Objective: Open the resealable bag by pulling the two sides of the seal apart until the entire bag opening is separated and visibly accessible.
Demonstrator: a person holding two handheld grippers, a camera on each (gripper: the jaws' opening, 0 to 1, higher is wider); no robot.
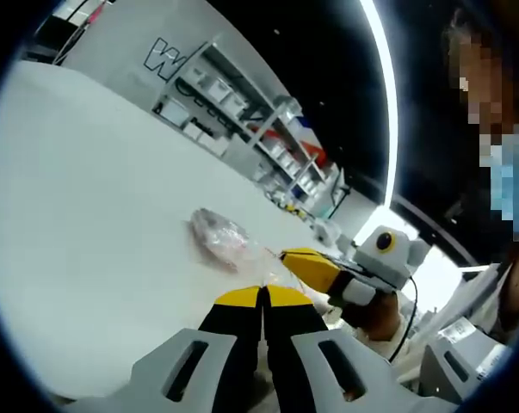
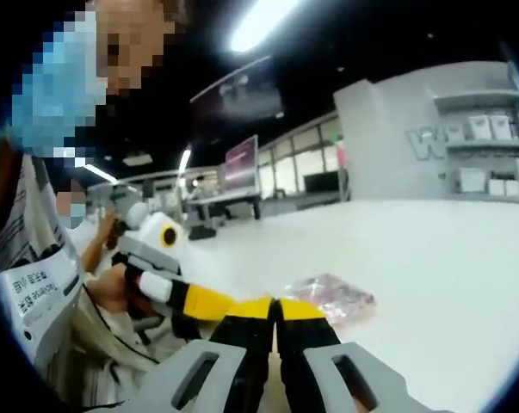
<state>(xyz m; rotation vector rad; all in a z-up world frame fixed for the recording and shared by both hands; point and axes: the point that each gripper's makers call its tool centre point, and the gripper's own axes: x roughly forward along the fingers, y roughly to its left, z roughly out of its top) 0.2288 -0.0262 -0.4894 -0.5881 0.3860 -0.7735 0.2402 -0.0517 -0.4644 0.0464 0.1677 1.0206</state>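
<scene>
Resealable bag (image 1: 220,239): clear plastic with pinkish contents, lying on the white bench (image 1: 87,215); its transparent seal end reached toward both claws, long axis running from the contents to the claw tips. Left claw (image 1: 262,297): jaws pressed together at the yellow tips, apparently pinching the clear film, though the film there was too faint to confirm. Right claw (image 2: 274,308): jaws likewise closed, bag (image 2: 332,299) just beyond its tips; its grip on the film could not be confirmed either. The two claws met tip to tip at the seal, equally near. Judgement: pulling them apart would part the seal. Seal line itself indistinct. Shelving (image 1: 242,112) stood beyond the bench.
</scene>
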